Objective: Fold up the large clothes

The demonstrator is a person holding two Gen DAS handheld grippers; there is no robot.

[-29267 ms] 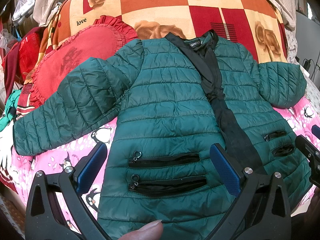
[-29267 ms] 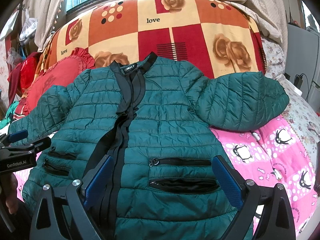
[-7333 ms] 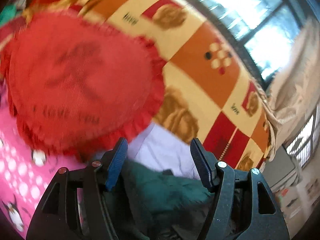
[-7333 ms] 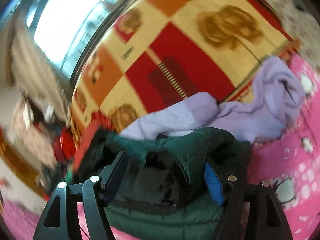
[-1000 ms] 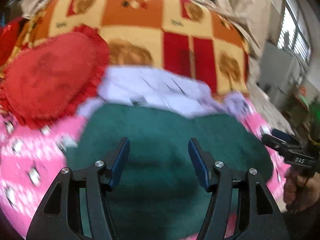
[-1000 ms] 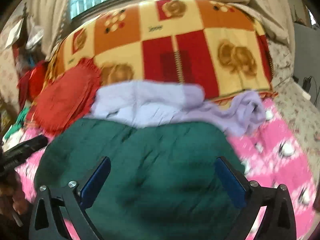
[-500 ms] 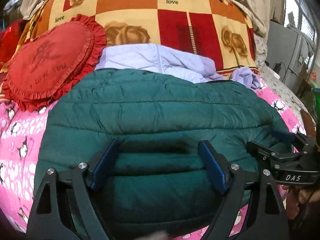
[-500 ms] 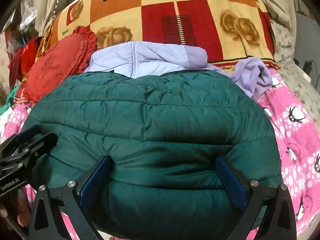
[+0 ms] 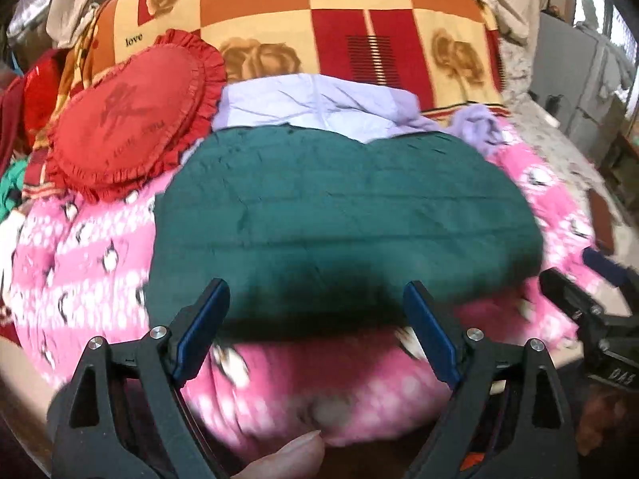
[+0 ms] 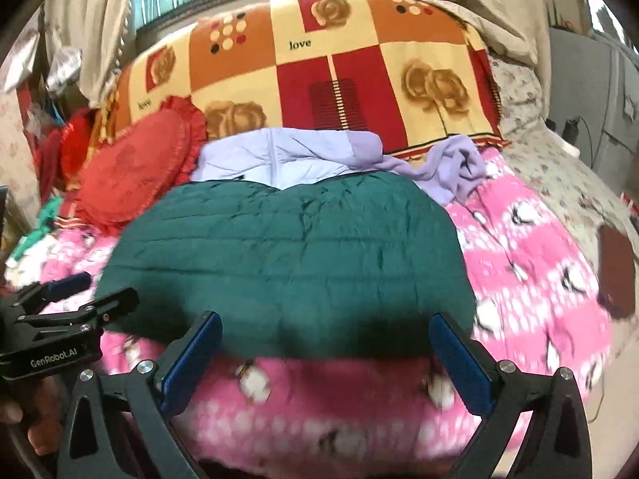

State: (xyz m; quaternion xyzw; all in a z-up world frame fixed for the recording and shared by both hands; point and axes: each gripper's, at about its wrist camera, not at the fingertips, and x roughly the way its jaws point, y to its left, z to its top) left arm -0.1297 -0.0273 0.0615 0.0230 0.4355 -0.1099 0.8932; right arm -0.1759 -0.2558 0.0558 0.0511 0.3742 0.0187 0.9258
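Folded green puffer jacket left lying on the pink penguin bedspread, both grippers clear of it

The pink penguin bedspread [image 10: 531, 263] serves as the folding surface, with a patchwork "love" blanket [image 10: 359, 68] banked up behind it. The green puffer jacket [image 10: 287, 255] lies in the middle as a compact quilted bundle, sleeves and front tucked out of sight, so the fold looks finished. It overlaps the near edge of a lilac jacket [image 10: 287, 151] behind it, perhaps the next garment or one already done; I cannot tell which. A red heart cushion [image 9: 131, 119] sits just beside it, out of the way. The left gripper [image 9: 315, 331] hangs short of the jacket's near edge, jaws spreading and nothing between them, consistent with letting go. The right gripper [image 10: 325, 353] also stands wide and empty.
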